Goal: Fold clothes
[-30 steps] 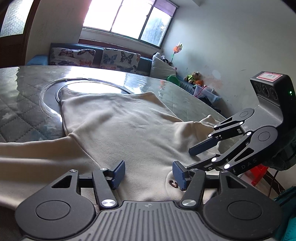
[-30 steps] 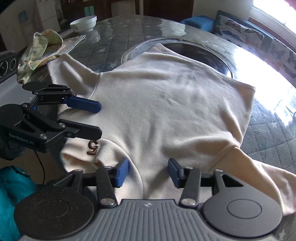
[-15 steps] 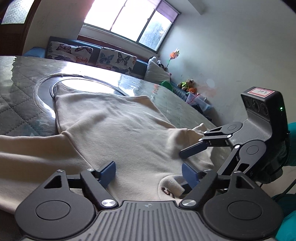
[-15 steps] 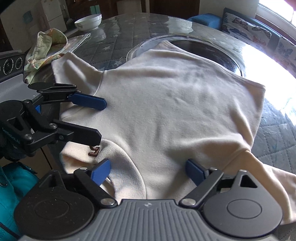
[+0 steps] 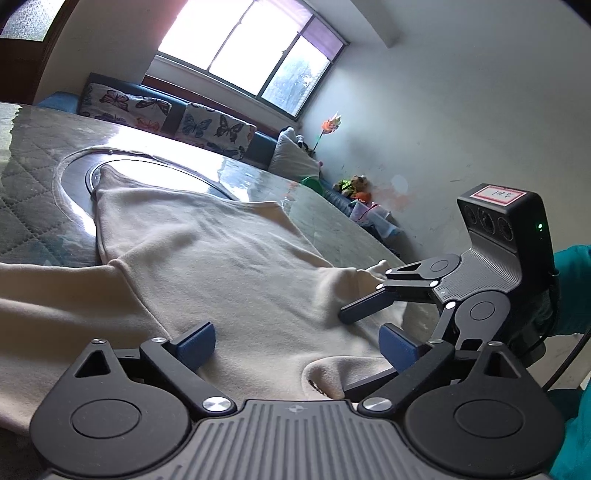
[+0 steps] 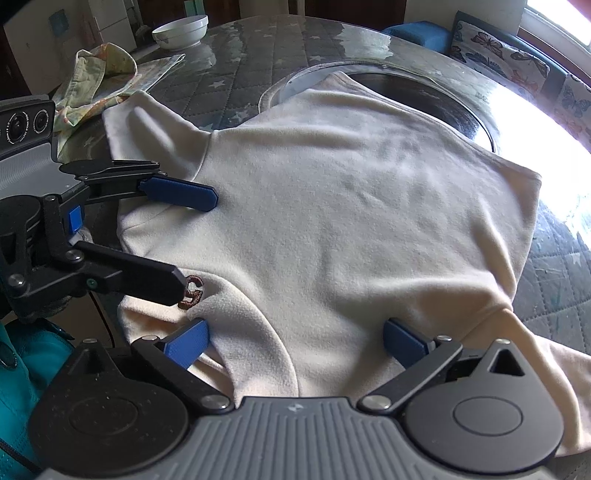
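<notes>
A cream sweatshirt [image 6: 351, 221] lies spread flat on the round table, its collar with a brown embroidered mark [image 6: 192, 291] nearest me. It also shows in the left wrist view [image 5: 221, 266]. My right gripper [image 6: 295, 341] is open wide, low over the collar and shoulder. My left gripper [image 5: 297, 341] is open wide over the collar edge. In the right wrist view the left gripper [image 6: 192, 240] sits at the left, jaws apart over the shoulder. In the left wrist view the right gripper [image 5: 369, 321] sits at the right, jaws apart.
A lazy-Susan ring [image 6: 461, 96] lies under the shirt's hem. A floral cloth [image 6: 99, 74] and a white bowl [image 6: 181, 31] sit at the far left of the table [image 6: 240, 66]. A sofa with butterfly cushions [image 5: 166, 114] stands under the window.
Both grippers have opened from nearly shut to wide open and have sunk closer to the collar end of the sweatshirt.
</notes>
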`<action>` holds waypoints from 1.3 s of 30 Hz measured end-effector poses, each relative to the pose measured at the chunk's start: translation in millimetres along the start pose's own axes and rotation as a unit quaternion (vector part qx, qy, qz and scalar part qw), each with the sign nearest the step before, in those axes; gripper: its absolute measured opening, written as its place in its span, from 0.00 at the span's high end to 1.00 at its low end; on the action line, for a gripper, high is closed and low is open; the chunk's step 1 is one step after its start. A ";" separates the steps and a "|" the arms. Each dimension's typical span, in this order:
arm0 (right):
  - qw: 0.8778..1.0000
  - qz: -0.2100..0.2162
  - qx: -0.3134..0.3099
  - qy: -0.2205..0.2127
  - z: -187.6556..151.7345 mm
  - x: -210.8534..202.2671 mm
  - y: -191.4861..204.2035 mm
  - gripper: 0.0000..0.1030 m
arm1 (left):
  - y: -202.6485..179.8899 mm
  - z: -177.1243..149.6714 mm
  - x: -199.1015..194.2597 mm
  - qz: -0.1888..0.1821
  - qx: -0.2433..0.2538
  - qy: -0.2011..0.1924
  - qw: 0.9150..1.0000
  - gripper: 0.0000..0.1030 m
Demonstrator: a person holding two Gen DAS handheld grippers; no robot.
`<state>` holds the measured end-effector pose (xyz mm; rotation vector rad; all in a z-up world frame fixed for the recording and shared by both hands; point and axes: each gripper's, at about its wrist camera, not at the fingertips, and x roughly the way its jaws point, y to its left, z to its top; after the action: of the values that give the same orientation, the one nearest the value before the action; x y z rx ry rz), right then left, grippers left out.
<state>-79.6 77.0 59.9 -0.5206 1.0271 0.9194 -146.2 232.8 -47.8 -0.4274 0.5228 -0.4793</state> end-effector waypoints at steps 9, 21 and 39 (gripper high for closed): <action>1.000 -0.001 -0.001 0.003 1.2 1.7 0.7 0.00 | 3.9 -0.6 0.0 -0.015 0.000 -0.008 1.000 0.00; 1.000 -0.003 -0.002 0.005 1.3 2.2 0.9 0.00 | 3.6 -0.1 0.3 -0.011 -0.003 -0.008 1.000 0.00; 1.000 -0.014 -0.001 0.001 0.5 3.2 4.3 0.00 | -7.1 1.5 1.8 0.020 -0.001 0.001 1.000 0.00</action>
<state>-82.3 81.0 57.5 -0.5356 1.0177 0.8947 -146.2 226.5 -43.7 -0.4182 0.5334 -0.4399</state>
